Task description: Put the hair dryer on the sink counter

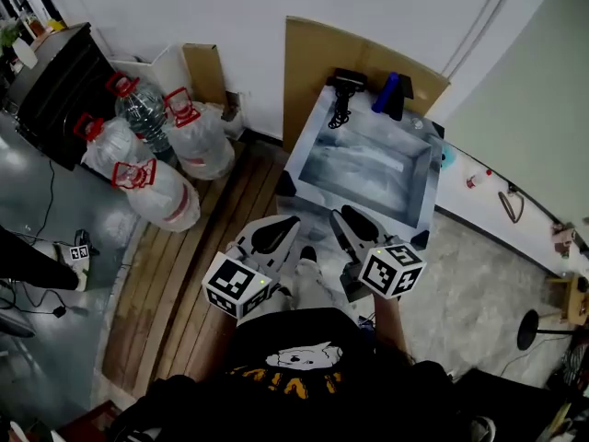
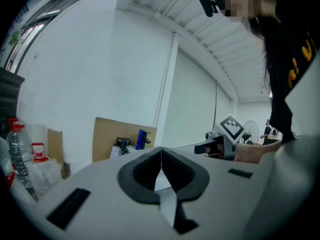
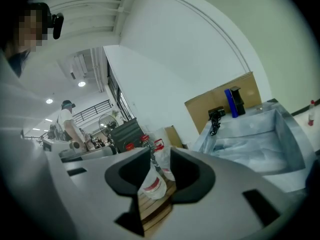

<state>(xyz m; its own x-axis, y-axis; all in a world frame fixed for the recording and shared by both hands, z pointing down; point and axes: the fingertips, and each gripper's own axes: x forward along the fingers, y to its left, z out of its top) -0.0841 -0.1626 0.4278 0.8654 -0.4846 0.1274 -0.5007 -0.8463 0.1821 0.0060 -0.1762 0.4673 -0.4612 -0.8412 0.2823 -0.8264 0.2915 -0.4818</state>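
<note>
Fingers [image 2: 142, 176] on the left gripper [image 1: 281, 231] are pressed together tip to tip, nothing in them. The right gripper [image 1: 354, 224] has its fingers [image 3: 187, 176] a narrow gap apart and is empty too; through the gap you just see the water jugs [image 1: 138, 118] and the wooden floor [image 1: 198, 265]. Both grippers are side by side, close in front of the person, pointing toward the sink [image 1: 428, 187] but not touching it. The hair dryer [image 1: 344, 83] is black and sits on the far left corner of the sink's desk, well apart from both grippers. Its cord hangs over the edge toward the basin. It's right by the cardboard sheet [image 1: 308, 63] leaning on the wall, with a blue thing [image 1: 385, 92] just beside it.
</note>
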